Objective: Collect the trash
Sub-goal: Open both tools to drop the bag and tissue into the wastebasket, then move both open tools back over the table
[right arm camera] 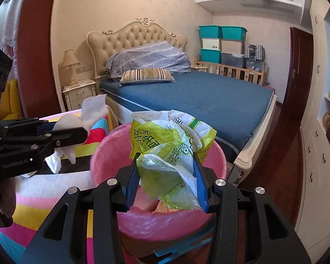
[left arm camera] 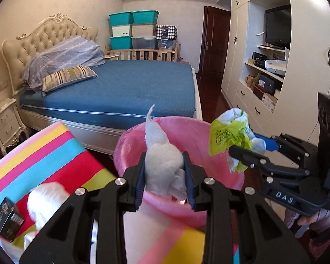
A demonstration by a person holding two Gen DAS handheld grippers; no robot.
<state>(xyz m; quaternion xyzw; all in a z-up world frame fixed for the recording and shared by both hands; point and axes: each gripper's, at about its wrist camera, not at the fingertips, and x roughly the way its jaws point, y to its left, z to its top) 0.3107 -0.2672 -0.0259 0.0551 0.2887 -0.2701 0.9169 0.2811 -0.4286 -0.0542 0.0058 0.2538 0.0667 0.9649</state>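
Note:
My left gripper [left arm camera: 165, 176] is shut on a crumpled white tissue [left arm camera: 162, 162], held over the near rim of a bin lined with a pink bag [left arm camera: 193, 132]. My right gripper [right arm camera: 167, 176] is shut on a crumpled green and white plastic wrapper [right arm camera: 171, 145], above the same pink bin [right arm camera: 112, 151]. In the left wrist view the right gripper [left arm camera: 253, 147] comes in from the right with the wrapper [left arm camera: 228, 136] at the bin's right rim. The right wrist view shows the left gripper [right arm camera: 83, 129] at the left with the tissue [right arm camera: 85, 114].
A striped, many-coloured cloth [left arm camera: 44, 154] covers a surface left of the bin, with a small dark box [left arm camera: 8, 217] and white tissue [left arm camera: 46, 198] on it. Behind stands a bed with a blue cover [left arm camera: 132, 88]. White cabinets [left arm camera: 308, 88] line the right wall.

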